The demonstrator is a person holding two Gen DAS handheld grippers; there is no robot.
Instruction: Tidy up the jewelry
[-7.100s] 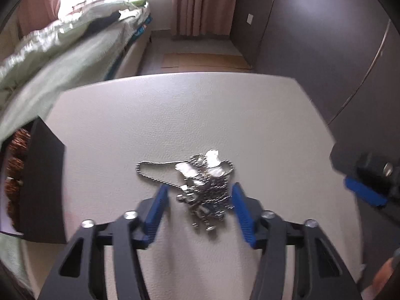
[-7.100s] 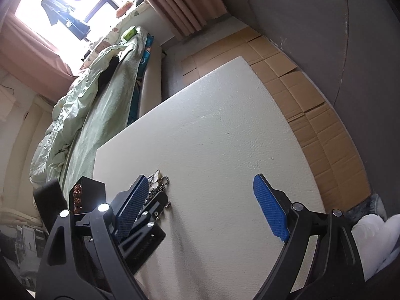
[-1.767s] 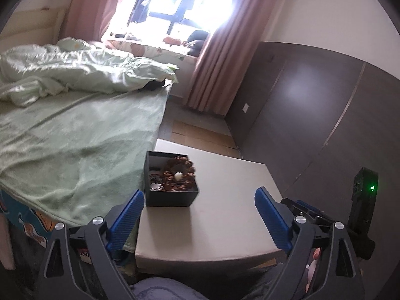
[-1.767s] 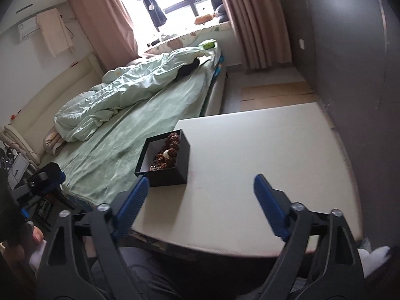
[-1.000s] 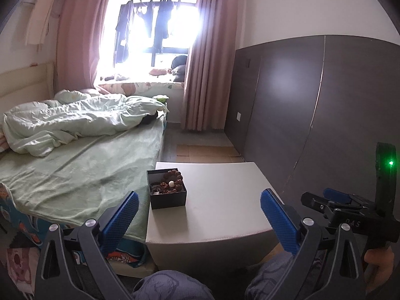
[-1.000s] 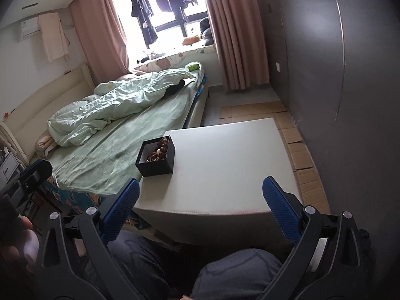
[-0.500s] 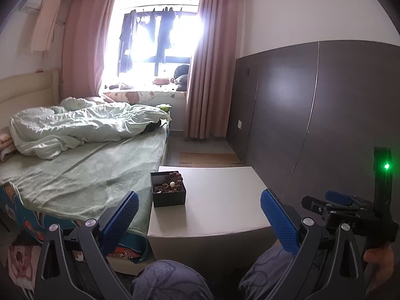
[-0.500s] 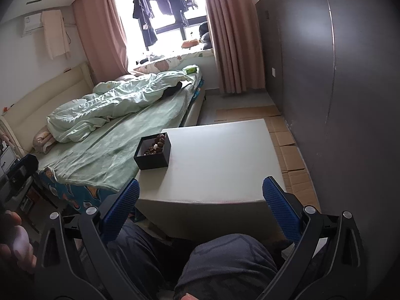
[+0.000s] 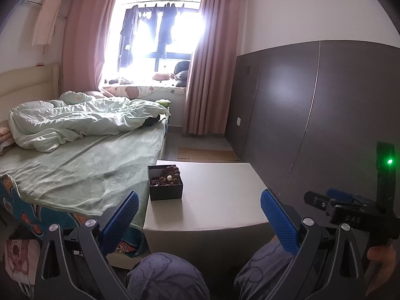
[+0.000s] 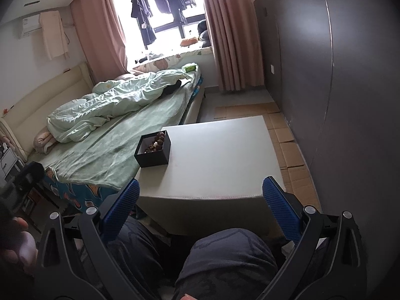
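Note:
A black open box [image 9: 165, 184] holding brown beaded jewelry [image 9: 168, 174] stands at the near left corner of the white table [image 9: 220, 200]. It also shows in the right wrist view [image 10: 153, 152] on the table [image 10: 220, 160]. My left gripper [image 9: 200, 216] is open and empty, held well back from the table above the person's knees. My right gripper [image 10: 201, 206] is open and empty, also well back; its body shows in the left wrist view [image 9: 350, 212] at the right. No loose jewelry shows on the table top.
A bed with a green blanket [image 9: 75, 165] adjoins the table's left side. A dark wall panel [image 9: 325, 125] runs along the right. Cardboard sheets [image 10: 287, 135] cover the floor beyond and right of the table. The person's knees [image 10: 225, 262] fill the foreground.
Both grippers have pulled back and up from the table since the silver chain was between the left fingers. The chain no longer lies on the table; only the box stands there.

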